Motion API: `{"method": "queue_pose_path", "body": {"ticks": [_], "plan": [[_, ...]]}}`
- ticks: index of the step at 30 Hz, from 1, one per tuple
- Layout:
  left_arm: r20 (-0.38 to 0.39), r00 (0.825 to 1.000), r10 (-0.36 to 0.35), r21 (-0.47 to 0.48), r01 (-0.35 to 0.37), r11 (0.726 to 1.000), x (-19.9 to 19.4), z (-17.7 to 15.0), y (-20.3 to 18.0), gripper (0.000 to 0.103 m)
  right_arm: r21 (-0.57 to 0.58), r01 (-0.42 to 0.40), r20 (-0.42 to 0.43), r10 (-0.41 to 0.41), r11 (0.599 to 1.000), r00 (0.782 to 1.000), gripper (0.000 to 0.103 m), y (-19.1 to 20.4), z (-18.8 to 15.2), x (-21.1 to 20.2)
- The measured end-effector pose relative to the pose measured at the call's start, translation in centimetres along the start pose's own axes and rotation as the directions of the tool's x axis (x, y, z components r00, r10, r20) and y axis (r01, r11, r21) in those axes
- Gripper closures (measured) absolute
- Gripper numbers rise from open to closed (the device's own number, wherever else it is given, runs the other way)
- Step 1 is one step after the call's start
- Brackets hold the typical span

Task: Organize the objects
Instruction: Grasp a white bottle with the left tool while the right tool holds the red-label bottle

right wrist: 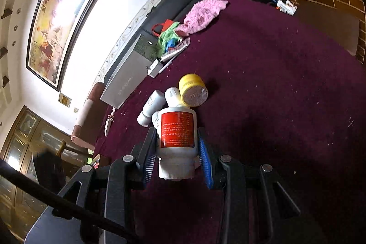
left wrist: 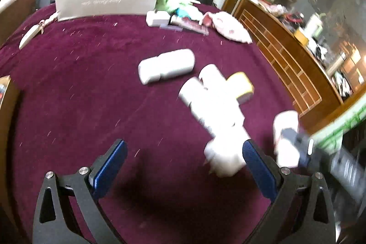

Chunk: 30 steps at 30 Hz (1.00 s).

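Observation:
My right gripper is shut on a white bottle with a red label, held cap toward the camera above the maroon cloth. Beyond it lie a yellow jar and two white bottles. In the left wrist view my left gripper is open and empty above the cloth. A white bottle lies on its side ahead, with blurred white bottles and the yellow jar to its right. The right gripper shows blurred at the right.
A grey box stands at the table's far edge, with towels, tubes and small packs beside it. A wooden shelf unit runs along the right. A pink towel and green cloth lie at the far side.

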<state>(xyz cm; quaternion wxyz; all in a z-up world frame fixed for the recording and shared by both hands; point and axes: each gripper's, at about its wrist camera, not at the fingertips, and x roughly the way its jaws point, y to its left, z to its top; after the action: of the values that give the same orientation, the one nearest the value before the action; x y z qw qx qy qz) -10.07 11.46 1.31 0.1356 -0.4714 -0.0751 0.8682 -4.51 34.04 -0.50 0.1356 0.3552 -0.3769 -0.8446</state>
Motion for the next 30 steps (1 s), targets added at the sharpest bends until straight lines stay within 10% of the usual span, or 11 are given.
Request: {"method": "queue_pose_path", "body": {"ticks": [5,7,9,10,19,24,26,28,30], "plan": [[-0.016,0.991,0.133,0.044,-0.133,0.99,3.9,2.2,-2.4,0.006,0.017,-0.012,-0.014,0.012,1.0,1.0,0.071,-0.8,-0.1,-0.2],[-0.037,0.994,0.105,0.073,-0.102,0.992,5.1,2.4,-2.5,0.022,0.021,-0.015,-0.022,0.016,1.0,1.0,0.071,-1.0,0.0,-0.1],[-0.082,0.995,0.06,0.102,-0.052,0.993,5.9,2.3,-2.6,0.068,0.025,-0.012,-0.025,0.013,1.0,1.0,0.07,-1.1,0.0,-0.1],[-0.079,0.993,0.087,0.125,-0.077,0.989,5.8,2.1,-2.6,0.073,0.027,-0.016,-0.028,0.016,1.0,0.999,0.07,-1.1,-0.1,0.0],[-0.057,0.982,0.179,0.273,-0.157,0.949,5.3,1.1,-2.9,0.071,0.019,-0.007,-0.045,0.008,1.0,0.999,0.07,-1.1,-0.2,0.3],[0.035,0.979,0.201,0.263,-0.203,0.943,5.9,0.8,-2.5,0.041,0.017,0.019,-0.04,-0.019,1.0,0.999,0.07,-1.3,-0.3,0.5],[0.043,0.987,0.157,0.235,-0.163,0.958,5.7,0.6,-1.5,0.045,0.014,0.036,-0.038,-0.035,0.999,0.999,0.07,-1.3,-0.3,0.6],[0.044,0.989,0.141,0.253,-0.148,0.956,5.2,0.5,-1.2,0.074,0.013,0.059,-0.038,-0.058,0.998,0.998,0.07,-1.5,-0.2,0.8],[0.02,0.994,0.111,0.228,-0.113,0.967,4.1,0.0,-0.5,0.074,0.015,0.071,-0.04,-0.07,0.997,0.997,0.07,-1.8,-0.2,1.0]]}}
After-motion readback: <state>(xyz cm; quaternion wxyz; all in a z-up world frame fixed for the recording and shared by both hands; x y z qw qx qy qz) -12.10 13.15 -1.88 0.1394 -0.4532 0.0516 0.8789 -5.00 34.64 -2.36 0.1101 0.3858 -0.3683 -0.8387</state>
